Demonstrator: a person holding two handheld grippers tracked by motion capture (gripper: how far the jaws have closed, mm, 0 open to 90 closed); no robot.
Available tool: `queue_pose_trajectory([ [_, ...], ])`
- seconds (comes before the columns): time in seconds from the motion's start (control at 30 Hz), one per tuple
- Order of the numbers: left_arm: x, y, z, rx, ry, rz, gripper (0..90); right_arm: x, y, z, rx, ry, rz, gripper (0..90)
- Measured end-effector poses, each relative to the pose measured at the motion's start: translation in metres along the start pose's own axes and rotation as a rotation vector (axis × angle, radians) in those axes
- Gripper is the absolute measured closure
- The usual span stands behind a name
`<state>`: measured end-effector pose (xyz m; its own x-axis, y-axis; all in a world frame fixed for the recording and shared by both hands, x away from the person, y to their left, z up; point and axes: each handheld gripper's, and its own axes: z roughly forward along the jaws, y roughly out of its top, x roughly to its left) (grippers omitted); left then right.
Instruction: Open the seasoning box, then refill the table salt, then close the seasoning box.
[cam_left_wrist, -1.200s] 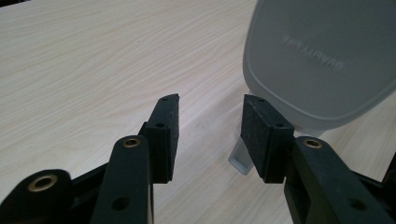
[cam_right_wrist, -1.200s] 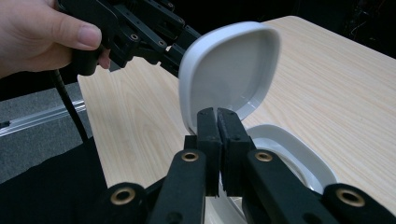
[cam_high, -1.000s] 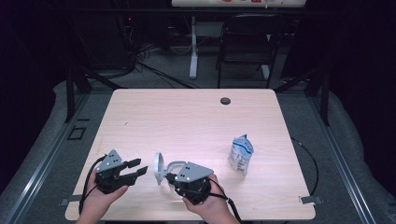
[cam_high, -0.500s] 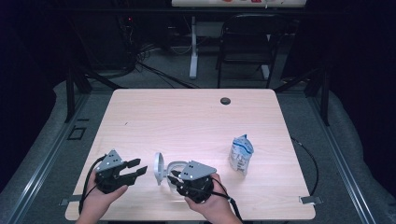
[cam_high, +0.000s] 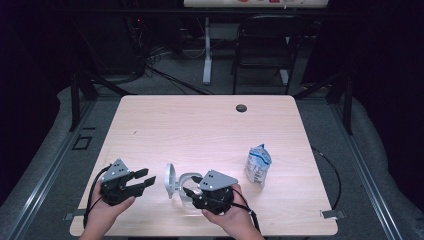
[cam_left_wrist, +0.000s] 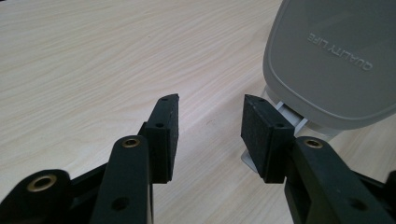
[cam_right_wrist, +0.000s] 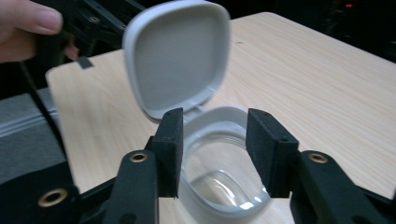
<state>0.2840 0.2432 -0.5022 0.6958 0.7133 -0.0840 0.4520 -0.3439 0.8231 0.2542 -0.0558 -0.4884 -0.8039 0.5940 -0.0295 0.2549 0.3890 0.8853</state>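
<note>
A grey hinged container (cam_high: 181, 184) is seen lower centre of the high view on the table (cam_high: 200, 130), its lid (cam_right_wrist: 177, 56) raised upright. The right gripper (cam_high: 192, 194) is held over its rim; its jaws have just been opening, gripping nothing. The left gripper (cam_high: 149, 178), lower left, is held open and empty just beside the lid. A white pouch (cam_high: 258, 165) stands apart at right.

Dark lab or studio, lone wooden table (cam_high: 200, 125), floor cables (cam_high: 165, 70), chair (cam_high: 262, 50)

Pale wood table (cam_high: 200, 130). Open grey hinged box (cam_high: 176, 183) near front edge; small white-blue pouch (cam_high: 258, 165) stands well right of it.
</note>
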Motion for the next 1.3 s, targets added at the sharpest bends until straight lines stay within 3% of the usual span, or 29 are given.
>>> queue_pose_trajectory([
  [0.1, -0.001, 0.001, 0.002, 0.004, -0.004, 0.001, 57.4, -0.003, -0.002, -0.004, -0.007, -0.023, 0.000, 55.4],
  [0.2, -0.003, 0.000, 0.003, 0.011, 0.003, 0.012, 57.4, -0.008, -0.003, -0.007, -0.008, -0.012, 0.030, 54.5],
  [0.4, -0.002, 0.001, 0.004, 0.008, 0.005, 0.012, 57.3, -0.017, -0.003, -0.013, -0.022, -0.063, 0.096, 41.8],
  [0.57, -0.001, 0.000, 0.003, 0.012, 0.004, 0.008, 57.3, -0.025, -0.007, -0.016, -0.011, -0.049, 0.138, 36.4],
  [0.83, 0.001, 0.001, 0.001, 0.007, 0.007, 0.004, 57.2, -0.031, -0.006, -0.024, -0.012, -0.046, 0.177, 36.0],
  [1.0, 0.003, 0.002, 0.002, -0.002, 0.006, 0.003, 57.1, -0.036, -0.005, -0.033, -0.016, -0.063, 0.175, 35.1],
  [1.3, 0.003, 0.003, 0.001, -0.007, 0.001, 0.002, 56.6, -0.050, -0.002, -0.062, -0.024, -0.093, 0.211, 35.0],
])
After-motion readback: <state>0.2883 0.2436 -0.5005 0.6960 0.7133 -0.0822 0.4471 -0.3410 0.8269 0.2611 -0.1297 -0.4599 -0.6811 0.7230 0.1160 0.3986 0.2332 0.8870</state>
